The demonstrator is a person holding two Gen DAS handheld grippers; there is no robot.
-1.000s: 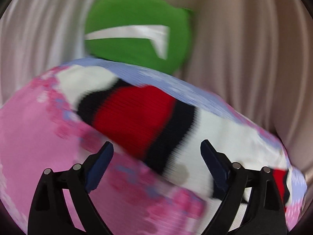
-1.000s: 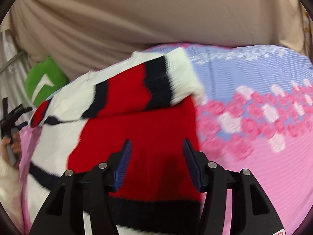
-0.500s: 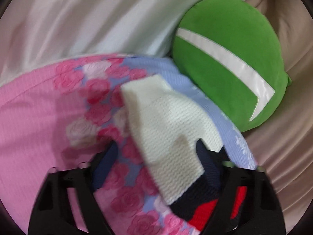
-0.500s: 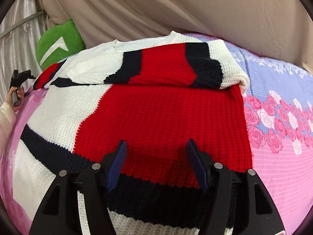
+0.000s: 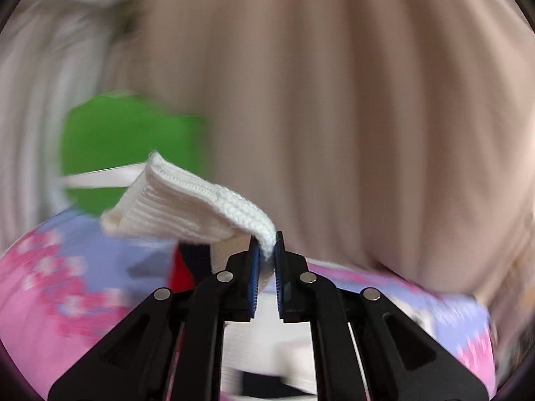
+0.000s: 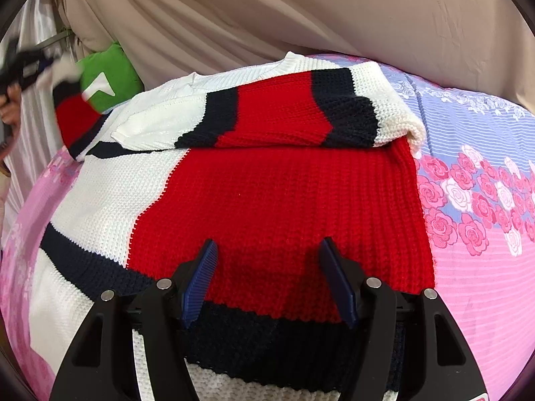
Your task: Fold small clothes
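**Left tongs lift a sleeve cuff; right tongs hover spread over the sweater**

The knit sweater (image 6: 267, 207), in red, white and navy blocks, lies spread on the bed's floral sheet (image 6: 485, 267), and everything here is placed relative to it. At its far left, the left tongs (image 5: 266, 254) are clenched on the white ribbed cuff (image 5: 187, 207) of one sleeve, the knit pinched between the blue pads and raised above the sheet; the right wrist view shows that sleeve (image 6: 75, 117) lifted off the sweater's left edge, blurred. Just behind that raised sleeve sits a green cushion (image 6: 110, 77) with a white mark, resting against the beige curtain (image 6: 301, 16) that hangs behind the sweater. Across the sweater's upper part, the other sleeve (image 6: 277, 113) lies folded flat over the chest, its white cuff reaching the right edge. Over the sweater's near hem, the right tongs (image 6: 271, 280) stand released, jaws wide apart above the red and navy bands, grasping nothing.
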